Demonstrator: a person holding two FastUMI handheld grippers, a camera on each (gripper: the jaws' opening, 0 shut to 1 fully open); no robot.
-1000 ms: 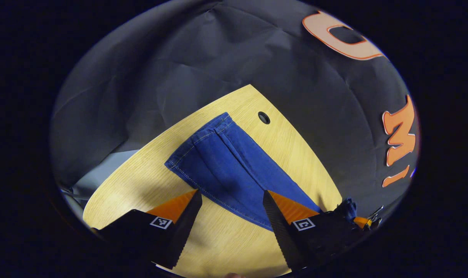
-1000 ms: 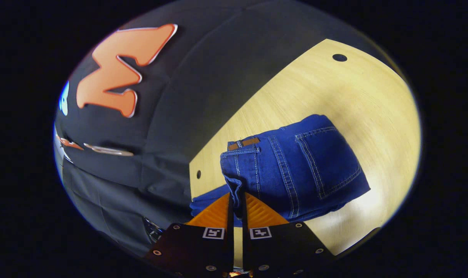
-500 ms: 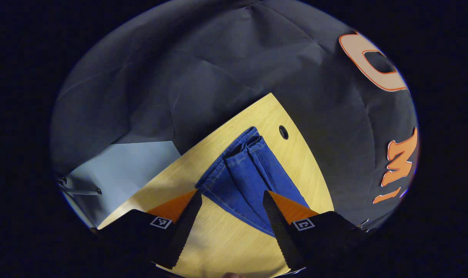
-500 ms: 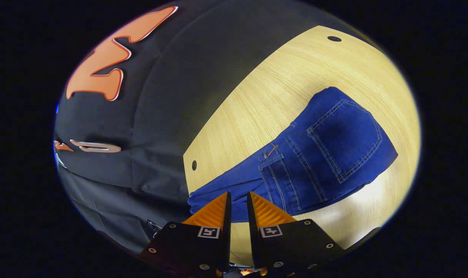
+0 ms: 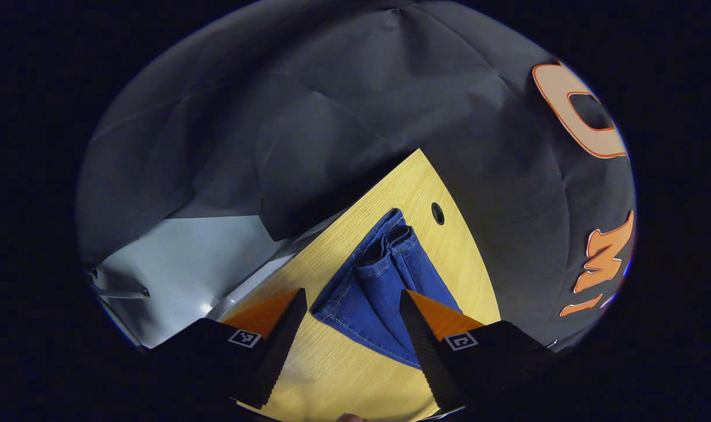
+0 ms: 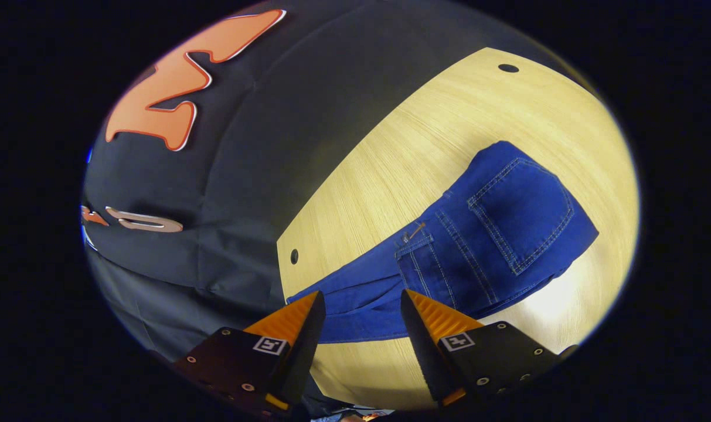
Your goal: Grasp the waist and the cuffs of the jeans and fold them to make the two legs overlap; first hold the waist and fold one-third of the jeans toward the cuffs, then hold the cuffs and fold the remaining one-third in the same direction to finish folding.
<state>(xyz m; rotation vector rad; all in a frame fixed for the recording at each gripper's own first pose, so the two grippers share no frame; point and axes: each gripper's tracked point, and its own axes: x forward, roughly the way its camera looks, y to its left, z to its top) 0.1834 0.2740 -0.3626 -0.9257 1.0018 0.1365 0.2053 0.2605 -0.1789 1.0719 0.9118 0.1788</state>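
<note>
One pair of blue jeans [image 6: 478, 246] lies flat on a light wooden table [image 6: 425, 135], the two legs overlapping. The waist section is folded over onto the legs, so that one back pocket [image 6: 522, 220] faces up and the waistband edge [image 6: 417, 237] lies across the leg fabric. The cuffs [image 5: 390, 237] rest at the table's far end in the left gripper view, close to a round hole [image 5: 437, 213] in the tabletop; in the right gripper view, two such holes are visible, one [image 6: 294, 256] near the cuff end and one [image 6: 508, 68] at the far corner.

Two grippers are present. The left gripper [image 5: 349, 302] hangs above the leg portion with its fingers spread wide, nothing between them. The right gripper [image 6: 361, 305] hangs over the lower legs, just beside the folded waist, likewise spread wide and holding nothing. No containers appear. Black cloth [image 5: 308, 99] forms the wall behind the table, and a pale floor area [image 5: 185, 264] shows beyond the table's edge.
</note>
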